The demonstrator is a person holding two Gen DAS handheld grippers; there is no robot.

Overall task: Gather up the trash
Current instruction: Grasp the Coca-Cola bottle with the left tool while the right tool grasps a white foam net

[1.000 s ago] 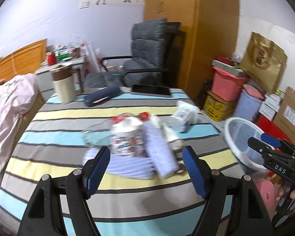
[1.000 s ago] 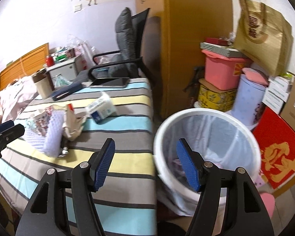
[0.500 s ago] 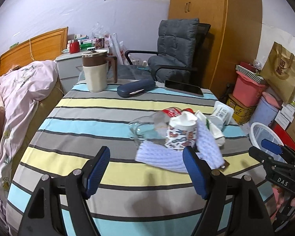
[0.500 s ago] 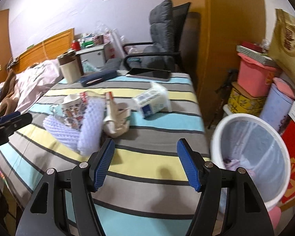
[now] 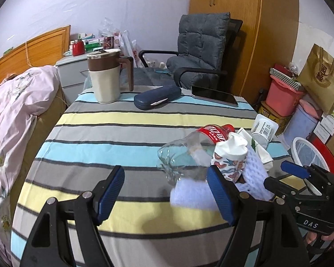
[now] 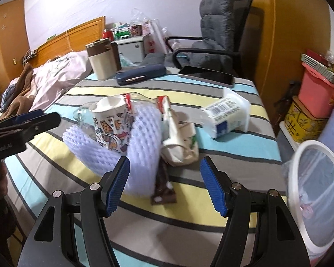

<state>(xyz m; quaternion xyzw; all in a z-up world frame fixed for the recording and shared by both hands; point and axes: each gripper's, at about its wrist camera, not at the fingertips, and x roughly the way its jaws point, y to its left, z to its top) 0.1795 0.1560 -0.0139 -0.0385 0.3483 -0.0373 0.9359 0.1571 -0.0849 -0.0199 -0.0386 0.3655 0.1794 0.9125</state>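
A heap of trash lies on the striped table (image 5: 113, 120) (image 6: 233, 202): a clear plastic bottle with a red label (image 5: 189, 146), a patterned paper cup (image 5: 230, 155) (image 6: 110, 120), white foam netting (image 5: 196, 194) (image 6: 142, 146), a crumpled wrapper (image 6: 180, 140), a brown snack wrapper (image 6: 163, 189) and a white tissue pack (image 5: 263, 129) (image 6: 227, 115). My left gripper (image 5: 165, 193) is open above the table, just left of the heap. My right gripper (image 6: 164, 187) is open over the brown wrapper and the netting's edge. A white bin (image 6: 316, 191) (image 5: 307, 153) stands right of the table.
At the table's far end stand a brown and cream jug (image 5: 104, 77), a blue glasses case (image 5: 157, 96) and a dark tablet (image 5: 213, 95). A grey chair (image 5: 200, 51) is behind, a bed with pink bedding (image 5: 17, 102) on the left, and boxes and tubs (image 5: 282, 98) on the right.
Both grippers swung left, away from the bin side, and sank a little. The heap now sits at the right of the left view, and the right view holds the heap instead of the bin.
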